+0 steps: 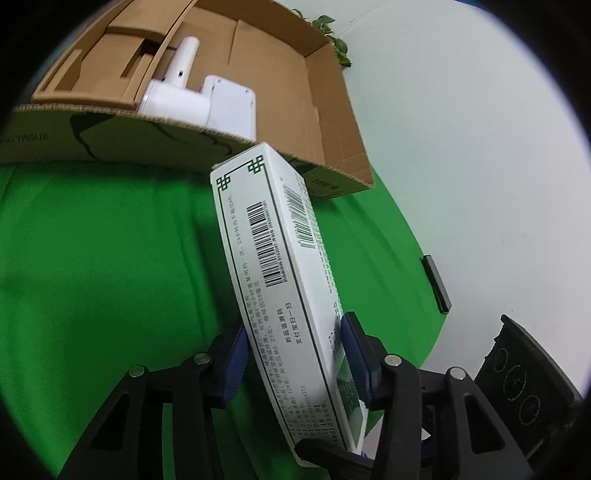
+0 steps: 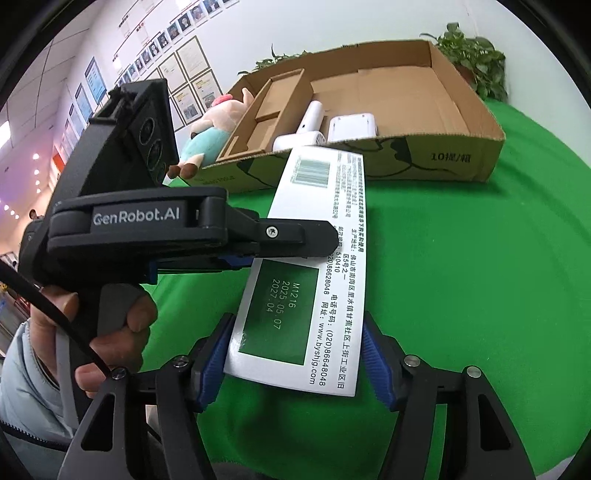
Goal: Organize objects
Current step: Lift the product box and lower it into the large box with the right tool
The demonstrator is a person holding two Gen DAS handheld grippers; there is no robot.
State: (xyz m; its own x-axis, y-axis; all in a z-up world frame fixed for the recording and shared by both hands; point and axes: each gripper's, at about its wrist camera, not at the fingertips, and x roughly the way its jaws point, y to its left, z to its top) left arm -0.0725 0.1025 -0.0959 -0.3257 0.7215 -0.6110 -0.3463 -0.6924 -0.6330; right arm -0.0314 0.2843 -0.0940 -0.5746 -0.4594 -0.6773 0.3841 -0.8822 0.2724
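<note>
Left wrist view: left gripper [image 1: 295,354] is clenched on a long white medicine carton [image 1: 273,273], blue pads pressed to both narrow sides near its lower end. Carton tilts up toward the cardboard box [image 1: 332,122] and hides part of the box's front wall. Below is green cloth [image 1: 110,258], beyond it a white tabletop [image 1: 461,147] w/ a small black bar [image 1: 437,284] lying flat. Inside the box: a white handheld device [image 1: 177,88] w/ a round handle, a white flat-sided unit [image 1: 232,107] touching it, and folded corrugated inserts [image 1: 110,55]. Leaves [image 1: 332,33] show past the far corner.

Right wrist view: right gripper [image 2: 295,365] has its blue pads at both edges of the carton's [image 2: 314,295] near end; firm press or just contact, can't tell. Left gripper's [image 2: 334,243] black finger crosses over the carton mid-length, a hand [image 2: 99,325] on its trigger. Box [image 2: 461,162] sits behind, the same white items inside. A plush toy [image 2: 214,125] leans outside the box's left wall. Potted plant [image 2: 472,62] at the back right.
</note>
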